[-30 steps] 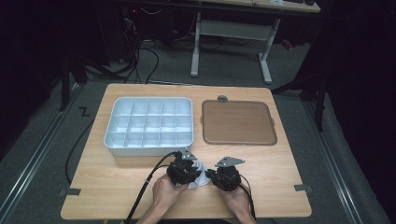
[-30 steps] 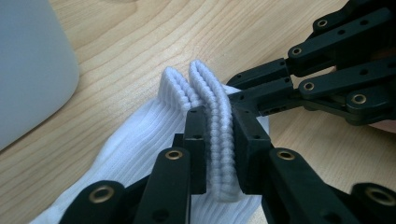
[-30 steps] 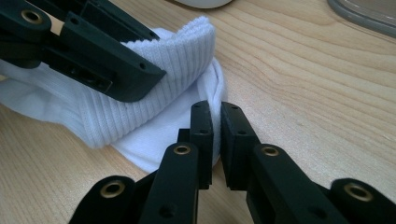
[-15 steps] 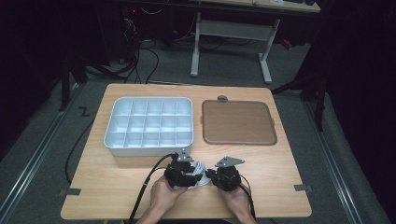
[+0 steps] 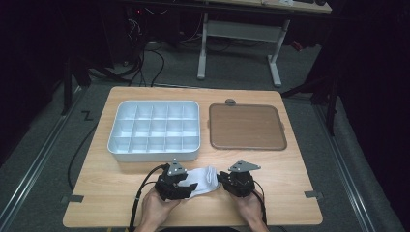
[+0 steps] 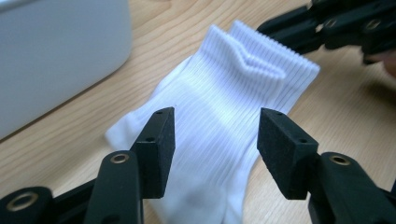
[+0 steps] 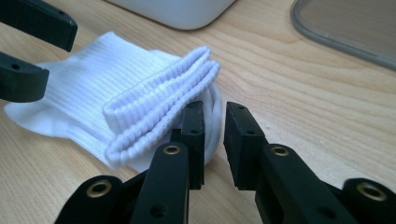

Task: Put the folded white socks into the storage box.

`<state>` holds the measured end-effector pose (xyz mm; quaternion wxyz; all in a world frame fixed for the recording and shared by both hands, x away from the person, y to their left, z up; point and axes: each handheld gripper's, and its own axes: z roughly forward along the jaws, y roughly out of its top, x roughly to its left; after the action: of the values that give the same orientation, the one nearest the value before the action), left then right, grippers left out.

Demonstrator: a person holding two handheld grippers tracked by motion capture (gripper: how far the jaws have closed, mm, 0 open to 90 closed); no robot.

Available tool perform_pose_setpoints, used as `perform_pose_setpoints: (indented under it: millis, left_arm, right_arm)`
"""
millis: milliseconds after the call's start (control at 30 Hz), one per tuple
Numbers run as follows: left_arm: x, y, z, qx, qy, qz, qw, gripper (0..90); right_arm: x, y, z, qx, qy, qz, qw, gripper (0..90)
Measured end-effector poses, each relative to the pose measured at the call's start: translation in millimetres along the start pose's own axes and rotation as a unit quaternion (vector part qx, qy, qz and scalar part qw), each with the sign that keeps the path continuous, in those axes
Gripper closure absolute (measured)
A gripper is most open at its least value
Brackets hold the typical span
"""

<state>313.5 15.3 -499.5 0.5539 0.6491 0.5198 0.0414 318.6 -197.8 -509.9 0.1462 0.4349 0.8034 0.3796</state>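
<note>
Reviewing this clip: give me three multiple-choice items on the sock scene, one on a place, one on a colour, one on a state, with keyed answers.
1. Where does the sock lie?
A. In a compartment of the divided tray
B. On the brown lid
C. On the table in front of the divided tray

2. What colour is the sock?
A. White
B. Grey
C. Black

3. How does the left gripper stand?
A. Shut flat on the sock
B. Jaws apart, astride the sock
C. Shut on the tray rim

Answers:
1 C: the high view shows it on the wooden table, on the near side of the divided tray.
2 A: the ribbed fabric is white in both gripper views.
3 B: its jaws have just been opening, and a wide gap with the sock in it shows between the pads.
</note>
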Motion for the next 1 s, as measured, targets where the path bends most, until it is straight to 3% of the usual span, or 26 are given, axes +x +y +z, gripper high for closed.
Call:
perform_pose_setpoints:
  millis: [133,333,467,667,867,1000]
  left_arm:
    - [5.2,-7.1,-4.0,0.001,0.017,0.000,0.9999,45.1]
    - [7.8,-12.6,-11.6,-0.019,0.036,0.004,0.9992,37.7]
    - [13.4,-20.8,-15.3,-0.018,0.053,0.004,0.9984,36.9]
    - [18.2,-25.1,-13.6,-0.018,0.060,0.000,0.9980,37.5]
    - [22.0,-29.8,-8.8,-0.017,0.066,0.003,0.9976,40.3]
    - [23.3,-31.8,-6.5,-0.016,0.072,0.006,0.9973,44.1]
  right_arm:
    - [-1.3,2.9,-9.1,-0.015,-0.002,0.003,0.9999,79.0]
    - [2.1,5.1,-18.6,-0.022,0.003,-0.006,0.9997,79.1]
    - [15.5,7.5,-18.2,-0.024,0.019,-0.030,0.9991,76.4]
    - [27.8,10.3,-13.2,-0.026,0.036,-0.046,0.9979,72.8]
    - [31.4,9.5,-2.8,-0.007,0.032,-0.051,0.9981,71.5]
    - [28.4,4.0,6.0,0.015,0.023,-0.055,0.9981,81.9]
